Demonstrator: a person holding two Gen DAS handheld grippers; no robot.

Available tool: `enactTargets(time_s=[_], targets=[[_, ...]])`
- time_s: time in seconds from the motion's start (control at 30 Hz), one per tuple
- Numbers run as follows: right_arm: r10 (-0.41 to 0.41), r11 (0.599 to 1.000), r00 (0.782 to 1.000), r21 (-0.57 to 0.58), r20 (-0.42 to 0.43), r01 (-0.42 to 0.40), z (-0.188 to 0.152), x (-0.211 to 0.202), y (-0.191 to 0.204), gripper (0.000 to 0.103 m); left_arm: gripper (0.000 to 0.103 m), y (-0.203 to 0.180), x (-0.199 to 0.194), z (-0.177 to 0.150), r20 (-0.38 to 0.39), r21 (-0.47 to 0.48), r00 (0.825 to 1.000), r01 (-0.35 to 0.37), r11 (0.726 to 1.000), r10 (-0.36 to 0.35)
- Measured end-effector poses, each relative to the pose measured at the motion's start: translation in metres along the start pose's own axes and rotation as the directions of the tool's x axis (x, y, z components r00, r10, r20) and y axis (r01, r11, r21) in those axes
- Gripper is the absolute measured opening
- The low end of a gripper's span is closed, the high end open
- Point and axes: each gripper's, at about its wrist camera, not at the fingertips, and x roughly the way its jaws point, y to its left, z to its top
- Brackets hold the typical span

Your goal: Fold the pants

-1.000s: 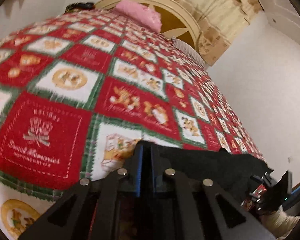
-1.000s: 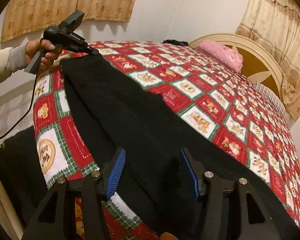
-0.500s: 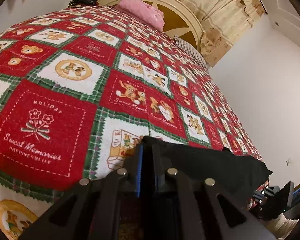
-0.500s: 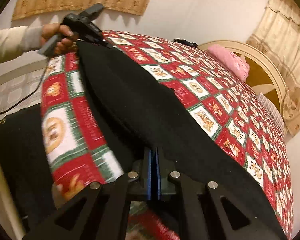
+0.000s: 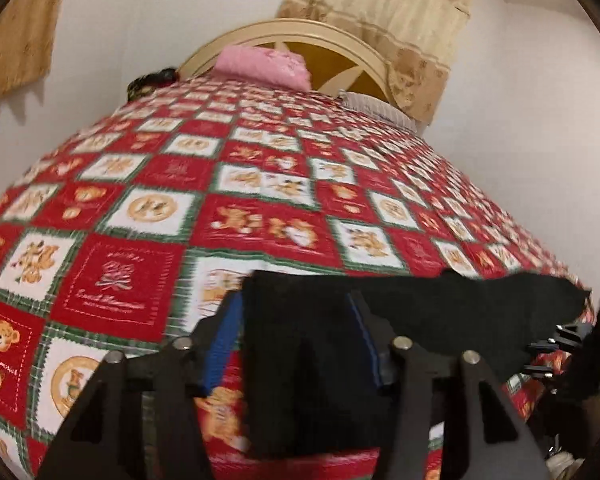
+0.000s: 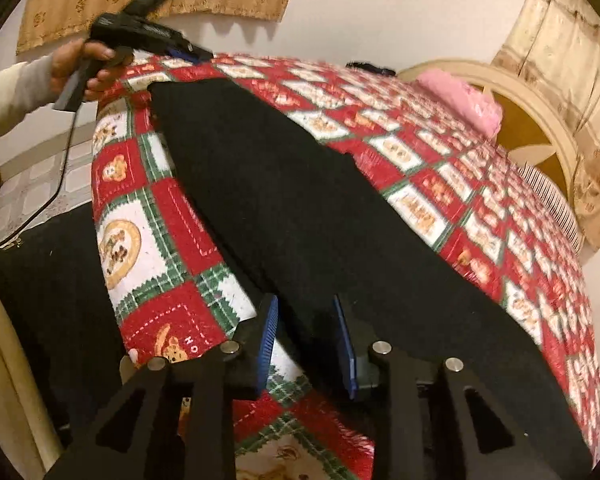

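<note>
Right wrist view: pants (image 6: pixel 300 216) run lengthwise from your right claw (image 6: pixel 306 340) toward your left claw (image 6: pixel 192 53); both claws released, straddling the ends.

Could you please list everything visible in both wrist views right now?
pants: one, black, laid lengthwise along the bed's near edge
quilt: one, red, white and green teddy-bear patchwork, covering the bed
pillow: one, pink, at the headboard
headboard: one, cream, rounded, far end of bed
curtains: beige patterned, on the walls
dark item: one, beside the pillow, too small to identify
left gripper: black with blue pads, open around the pants' end
right gripper: black with blue pads, open around the pants' edge
</note>
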Motion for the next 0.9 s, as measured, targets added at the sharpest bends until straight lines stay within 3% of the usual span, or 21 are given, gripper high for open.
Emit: enactTargets(time_s=[0.07, 0.17, 0.23, 0.37, 0.47, 0.53, 0.6, 0.7, 0.77, 0.83, 0.9], targets=[[-0.003, 1.000, 0.999, 0.002, -0.049, 0.003, -0.001, 0.013, 0.005, 0.030, 0.059, -0.024, -0.002, -0.003, 0.001, 0.049, 0.999, 0.034, 0.998, -0.034], [0.022, 0.999, 1.000, 0.039, -0.012, -0.021, 0.000, 0.000, 0.005, 0.030, 0.059, -0.067, 0.002, -0.011, -0.030, 0.150, 0.996, 0.091, 0.984, -0.087], [0.008, 0.997, 1.000, 0.081, 0.016, -0.009, -0.005, -0.016, -0.005, 0.030, 0.059, -0.104, 0.010, -0.019, -0.068, 0.242, 0.990, 0.134, 0.961, -0.121], [-0.099, 0.971, 0.995, 0.218, 0.014, 0.094, -0.033, -0.054, -0.050, 0.030, 0.059, -0.166, 0.031, -0.031, -0.151, 0.351, 0.966, 0.250, 0.903, -0.208], [-0.227, 0.917, 0.974, 0.332, -0.026, 0.222, -0.065, -0.089, -0.093, 0.030, 0.059, -0.197, 0.046, -0.035, -0.202, 0.353, 0.938, 0.337, 0.873, -0.281], [-0.303, 0.832, 0.950, 0.465, -0.076, 0.303, -0.097, -0.120, -0.133, 0.030, 0.059, -0.219, 0.058, -0.040, -0.241, 0.363, 0.918, 0.387, 0.848, -0.315], [-0.347, 0.721, 0.930, 0.600, -0.118, 0.345, -0.130, -0.149, -0.167, 0.032, 0.059, -0.237, 0.067, -0.046, -0.274, 0.383, 0.904, 0.417, 0.824, -0.329], [-0.422, 0.497, 0.881, 0.758, -0.214, 0.422, -0.185, -0.190, -0.209, 0.038, 0.059, -0.256, 0.070, -0.054, -0.311, 0.407, 0.885, 0.453, 0.793, -0.347], [-0.443, 0.402, 0.863, 0.806, -0.243, 0.434, -0.209, -0.204, -0.226, 0.039, 0.059, -0.268, 0.068, -0.058, -0.316, 0.436, 0.885, 0.457, 0.776, -0.343], [-0.440, 0.335, 0.865, 0.849, -0.242, 0.408, -0.226, -0.210, -0.239, 0.040, 0.059, -0.282, 0.066, -0.059, -0.308, 0.474, 0.889, 0.452, 0.756, -0.338], [-0.418, 0.306, 0.884, 0.885, -0.208, 0.352, -0.237, -0.209, -0.249, 0.040, 0.059, -0.294, 0.065, -0.060, -0.314, 0.489, 0.885, 0.462, 0.740, -0.345]])
